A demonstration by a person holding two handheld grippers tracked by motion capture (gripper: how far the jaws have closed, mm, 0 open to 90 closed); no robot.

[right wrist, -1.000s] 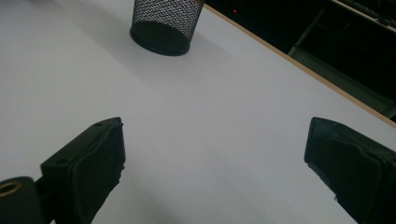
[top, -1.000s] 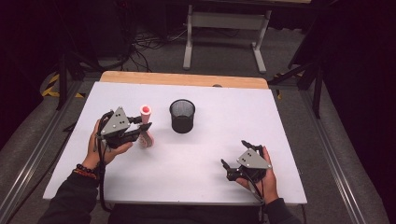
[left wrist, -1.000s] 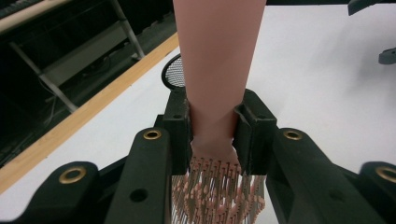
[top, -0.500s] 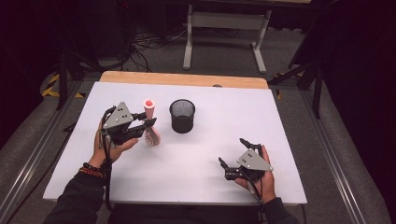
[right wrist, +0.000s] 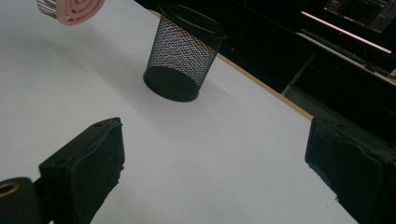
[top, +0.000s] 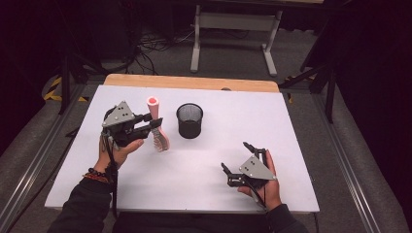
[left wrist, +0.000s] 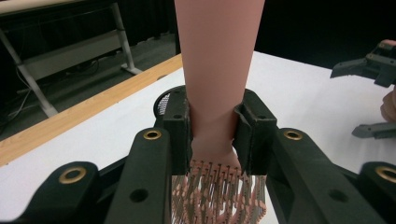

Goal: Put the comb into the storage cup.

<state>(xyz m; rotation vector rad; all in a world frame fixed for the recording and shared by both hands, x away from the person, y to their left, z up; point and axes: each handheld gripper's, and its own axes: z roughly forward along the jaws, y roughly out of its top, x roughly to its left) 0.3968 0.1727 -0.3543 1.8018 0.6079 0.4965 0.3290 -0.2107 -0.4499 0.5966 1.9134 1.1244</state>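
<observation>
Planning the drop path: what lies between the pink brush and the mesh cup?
Nothing: in the high view, bare white table separates the pink brush from the mesh cup.

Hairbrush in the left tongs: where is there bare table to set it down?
Bare patches: the wide middle between the mesh cup and the right tongs, and the far right of the table beyond the cup. It is tight where the left tongs hold the hairbrush beside the cup.

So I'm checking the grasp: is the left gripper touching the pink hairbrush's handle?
Touching. The left gripper view shows the left gripper with both jaws pressed against the pink bristled hairbrush at its handle neck.
</observation>
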